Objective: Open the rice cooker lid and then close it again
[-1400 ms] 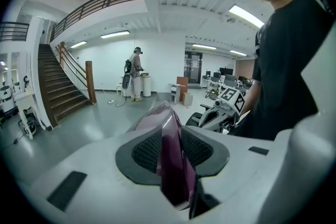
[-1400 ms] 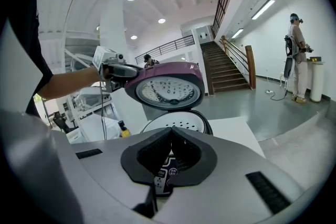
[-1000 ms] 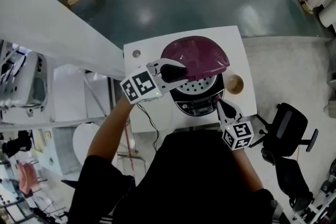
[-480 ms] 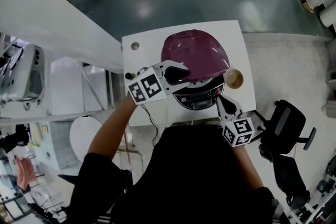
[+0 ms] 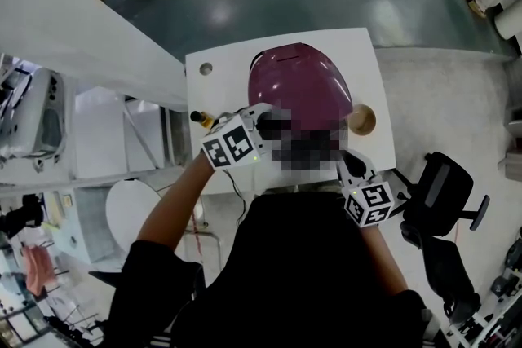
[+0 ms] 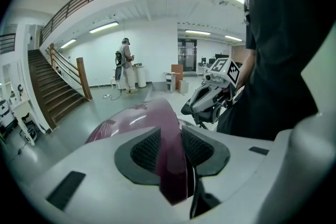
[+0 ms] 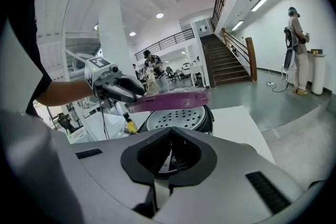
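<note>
The rice cooker stands on a white table (image 5: 371,61). Its maroon lid (image 5: 300,85) hangs low over the pot. In the right gripper view a gap remains between the lid (image 7: 173,98) and the perforated inner plate (image 7: 176,118). My left gripper (image 5: 263,123) is shut on the lid's front edge; the maroon rim (image 6: 170,162) sits pinched between the dark pads (image 6: 146,150). My right gripper (image 5: 349,165) hovers by the cooker's front right corner, shut and holding nothing. A mosaic patch covers the cooker's front panel in the head view.
A brown round bowl (image 5: 363,120) sits on the table right of the cooker, and a small yellow-and-black bottle (image 5: 200,120) sits at its left. An office chair (image 5: 444,191) stands right of the table. A person (image 6: 125,64) stands far off near a staircase (image 6: 55,94).
The left gripper has come down and toward me with the lid, swinging it from raised to nearly flat; the inner plate no longer shows in the head view. The right gripper has stayed put.
</note>
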Demonstrator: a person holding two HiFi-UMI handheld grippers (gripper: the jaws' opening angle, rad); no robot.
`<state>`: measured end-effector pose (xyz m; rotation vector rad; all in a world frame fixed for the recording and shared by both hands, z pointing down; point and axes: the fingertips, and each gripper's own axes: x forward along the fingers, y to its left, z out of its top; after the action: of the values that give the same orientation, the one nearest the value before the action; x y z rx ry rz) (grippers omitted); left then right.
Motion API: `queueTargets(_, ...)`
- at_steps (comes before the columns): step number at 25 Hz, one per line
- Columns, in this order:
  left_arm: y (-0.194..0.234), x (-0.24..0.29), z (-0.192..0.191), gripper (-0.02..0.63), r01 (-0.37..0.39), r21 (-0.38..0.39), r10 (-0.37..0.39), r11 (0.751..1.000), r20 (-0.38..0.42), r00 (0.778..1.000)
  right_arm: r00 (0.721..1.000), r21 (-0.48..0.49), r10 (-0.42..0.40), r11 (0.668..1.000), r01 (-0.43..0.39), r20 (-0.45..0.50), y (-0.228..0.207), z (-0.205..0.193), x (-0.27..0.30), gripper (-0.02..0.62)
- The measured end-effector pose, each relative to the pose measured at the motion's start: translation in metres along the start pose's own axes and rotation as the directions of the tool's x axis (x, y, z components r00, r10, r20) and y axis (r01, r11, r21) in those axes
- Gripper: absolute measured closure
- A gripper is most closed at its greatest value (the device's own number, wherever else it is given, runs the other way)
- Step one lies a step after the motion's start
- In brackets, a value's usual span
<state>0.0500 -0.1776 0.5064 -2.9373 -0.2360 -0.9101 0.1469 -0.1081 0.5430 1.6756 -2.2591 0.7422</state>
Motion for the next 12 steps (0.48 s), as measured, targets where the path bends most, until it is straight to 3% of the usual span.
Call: queueTargets(12,-0.012,0.014,-0.015,0.492,0.030,0.025,-0.029,0.999,-0.051,0.998,1.000,0.013,-0.005,1.000,0.005,-0.018,-0.004,-0.009,-0.001,0.595)
